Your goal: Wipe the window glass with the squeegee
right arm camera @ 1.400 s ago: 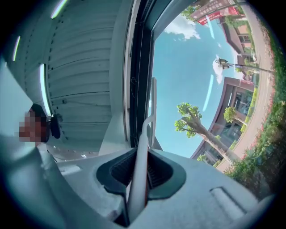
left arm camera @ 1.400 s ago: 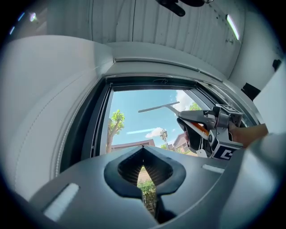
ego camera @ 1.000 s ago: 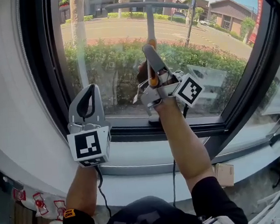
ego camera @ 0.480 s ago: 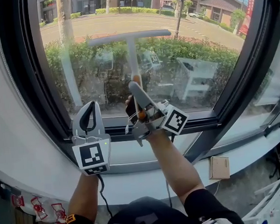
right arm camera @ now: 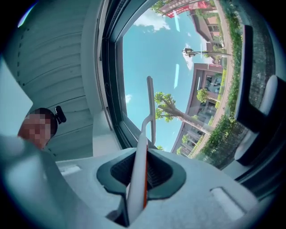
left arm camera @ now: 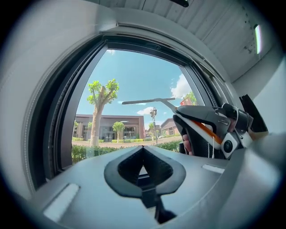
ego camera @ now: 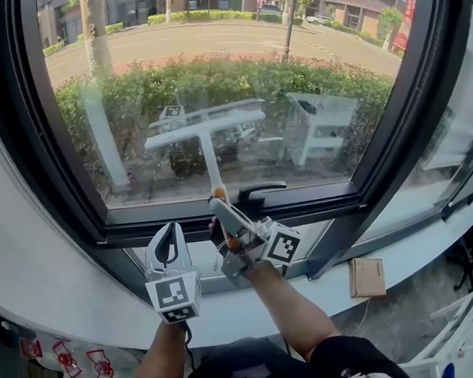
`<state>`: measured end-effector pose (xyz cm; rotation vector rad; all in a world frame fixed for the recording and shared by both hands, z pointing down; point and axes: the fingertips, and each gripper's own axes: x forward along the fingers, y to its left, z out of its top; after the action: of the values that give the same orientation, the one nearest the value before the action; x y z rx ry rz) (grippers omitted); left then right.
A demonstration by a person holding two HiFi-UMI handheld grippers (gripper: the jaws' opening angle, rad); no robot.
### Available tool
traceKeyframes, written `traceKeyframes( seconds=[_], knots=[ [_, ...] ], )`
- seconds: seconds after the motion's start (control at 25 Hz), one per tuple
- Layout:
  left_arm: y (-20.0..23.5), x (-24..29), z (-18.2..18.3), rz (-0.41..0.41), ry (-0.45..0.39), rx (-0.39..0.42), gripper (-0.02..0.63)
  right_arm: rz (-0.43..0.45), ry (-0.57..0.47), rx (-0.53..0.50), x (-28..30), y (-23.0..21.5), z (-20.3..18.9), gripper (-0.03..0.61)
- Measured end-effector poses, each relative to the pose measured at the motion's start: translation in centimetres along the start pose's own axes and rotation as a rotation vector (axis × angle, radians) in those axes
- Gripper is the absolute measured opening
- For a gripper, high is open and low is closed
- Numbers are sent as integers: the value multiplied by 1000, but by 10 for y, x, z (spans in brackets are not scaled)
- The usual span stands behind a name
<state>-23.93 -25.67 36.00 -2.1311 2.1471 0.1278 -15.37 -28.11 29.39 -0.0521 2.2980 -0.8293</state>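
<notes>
The squeegee [ego camera: 205, 127] has a pale T-shaped blade against the window glass [ego camera: 306, 46], low on the pane, with the blade tilted slightly up to the right. Its white and orange handle [right arm camera: 142, 156] runs down into my right gripper [ego camera: 219, 204], which is shut on it. In the right gripper view the blade [right arm camera: 150, 107] stands edge-on against the glass. My left gripper [ego camera: 172, 227] hangs to the left of the right one, below the frame, shut with nothing in it. The left gripper view shows its jaw tips [left arm camera: 143, 150] meeting, with the blade [left arm camera: 147, 101] and right gripper [left arm camera: 210, 129] beyond.
A dark window frame [ego camera: 53, 159] surrounds the pane, with a black window handle [ego camera: 259, 191] on its lower rail right of the squeegee handle. A pale curved sill [ego camera: 82, 304] runs below. A small cardboard box [ego camera: 365, 277] lies on the floor at the lower right.
The squeegee blade has come down the glass from near the top to the lower part. Both grippers have dropped with it, the right one still holding the handle.
</notes>
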Motion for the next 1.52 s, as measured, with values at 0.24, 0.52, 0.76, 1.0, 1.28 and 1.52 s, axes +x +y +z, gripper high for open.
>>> traceKeyframes(
  seconds=[0.24,0.52,0.76,1.0,1.28,1.52],
  knots=[
    [3,-3,-4,22,5,-20,18,-10,14,-11,-6,-5,-3,49],
    [6,-3,4,34,-14,10,18,-3,30,-22,-10,-4,-5,49],
    [0,6,28,22,-68,63,18,61,14,-75,-1,19,29,49],
    [-15,28,88,3,-179,135,18,170,-22,-171,24,63,107,49],
    [-39,49,170,-24,-314,157,18,264,-53,-260,51,107,191,49],
    [-64,57,203,-27,-368,164,18,258,-55,-226,56,101,224,49]
  ],
)
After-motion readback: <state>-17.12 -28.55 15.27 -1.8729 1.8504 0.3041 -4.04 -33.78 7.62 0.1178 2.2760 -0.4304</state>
